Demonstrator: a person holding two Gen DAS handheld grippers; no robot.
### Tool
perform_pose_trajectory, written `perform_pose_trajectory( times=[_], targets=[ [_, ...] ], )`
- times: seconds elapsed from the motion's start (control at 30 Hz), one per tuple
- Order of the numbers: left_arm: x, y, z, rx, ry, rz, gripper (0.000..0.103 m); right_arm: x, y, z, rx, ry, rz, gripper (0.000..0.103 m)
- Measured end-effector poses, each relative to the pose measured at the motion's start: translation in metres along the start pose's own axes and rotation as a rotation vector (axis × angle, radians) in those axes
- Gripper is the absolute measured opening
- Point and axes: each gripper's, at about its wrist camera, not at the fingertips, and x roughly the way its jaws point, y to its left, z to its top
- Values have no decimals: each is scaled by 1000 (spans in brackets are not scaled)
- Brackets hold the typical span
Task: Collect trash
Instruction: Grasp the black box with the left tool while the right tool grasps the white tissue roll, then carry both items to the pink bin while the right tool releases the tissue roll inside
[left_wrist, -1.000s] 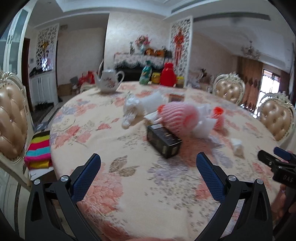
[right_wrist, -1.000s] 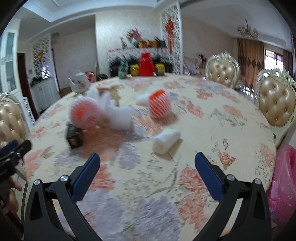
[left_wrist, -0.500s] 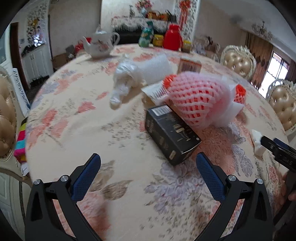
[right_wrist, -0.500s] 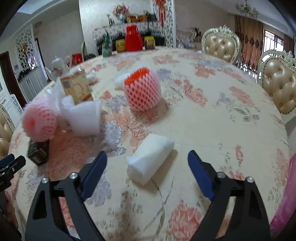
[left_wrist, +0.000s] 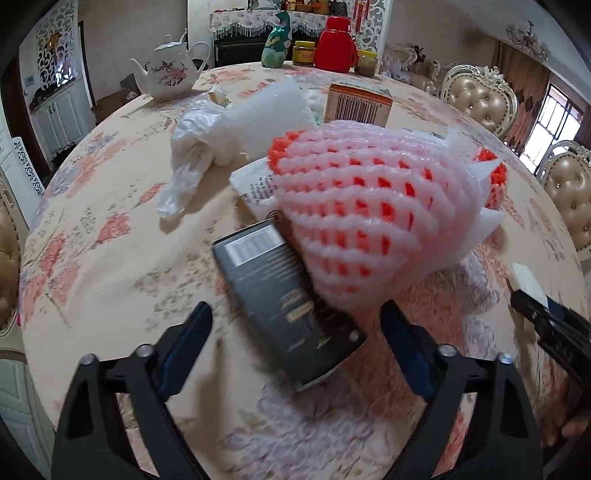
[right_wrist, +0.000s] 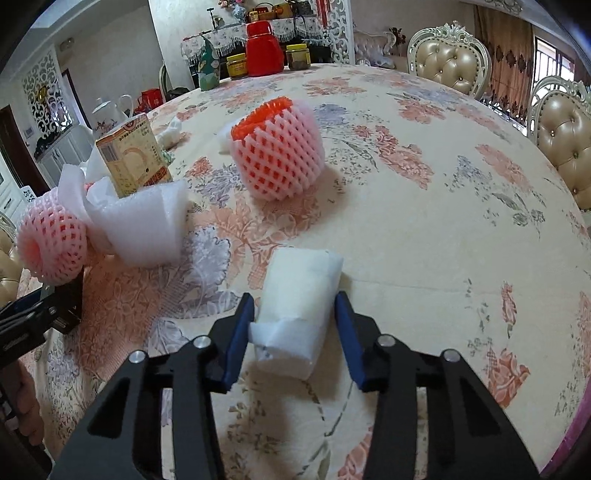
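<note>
The white foam roll (right_wrist: 299, 306) lies on the worktop (right_wrist: 424, 229), long axis toward 1 o'clock, between the right claw (right_wrist: 295, 334) whose closing jaws flank it, contact unclear. The left claw (left_wrist: 295, 345), closing, straddles a dark box (left_wrist: 284, 302) pointing 11 o'clock; a foam net (left_wrist: 365, 221) overlaps it.

You have a matt woven tablecloth (right_wrist: 424, 206) with a printed floral pattern under soft, spongy foam: two pink foam fruit nets (left_wrist: 365, 221) (right_wrist: 277, 158), a white foam sheet (right_wrist: 144, 225) and a rolled white foam wrap (right_wrist: 299, 306). The dark box (left_wrist: 284, 306) looks like smooth cardboard with a slight sheen, and the crumpled plastic bag (left_wrist: 188, 158) is thin and translucent. Your gripper fingers (right_wrist: 236, 339) wear matt blue pads on black plastic arms with shiny metal screws, and the teapot (left_wrist: 170, 74) is glossy porcelain.
</note>
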Motion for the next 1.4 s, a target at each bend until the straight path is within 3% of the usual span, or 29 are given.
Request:
perform_pose_trajectory(
  times=[0.03,0.13,0.3,0.53,0.77,0.87,1.1,1.4],
  targets=[
    [4,-1,2,-1,14,6,64,0,0,0,-2,0,2,38],
    [5,-2,0,-7,13,8,48,-5,0,-4,-18,-11,7,34],
    [-10,-4,-22,26,-23,12,37,-19,-3,-14,-29,-31,29,31],
    [-44,-10,-60,50,-95,4,37,-52,-9,-37,-43,-97,59,31],
    [-95,-35,-83,103,-306,-109,37,-85,-21,-62,-32,-192,51,31],
    [-106,-55,-86,151,-357,-177,37,-100,-32,-69,-22,-235,20,31],
    [-103,-122,-82,282,-332,-325,37,-139,-83,-87,63,-325,-90,31],
    [-106,-272,-81,534,-269,-593,37,-197,-194,-119,243,-379,-353,31]
  ],
)
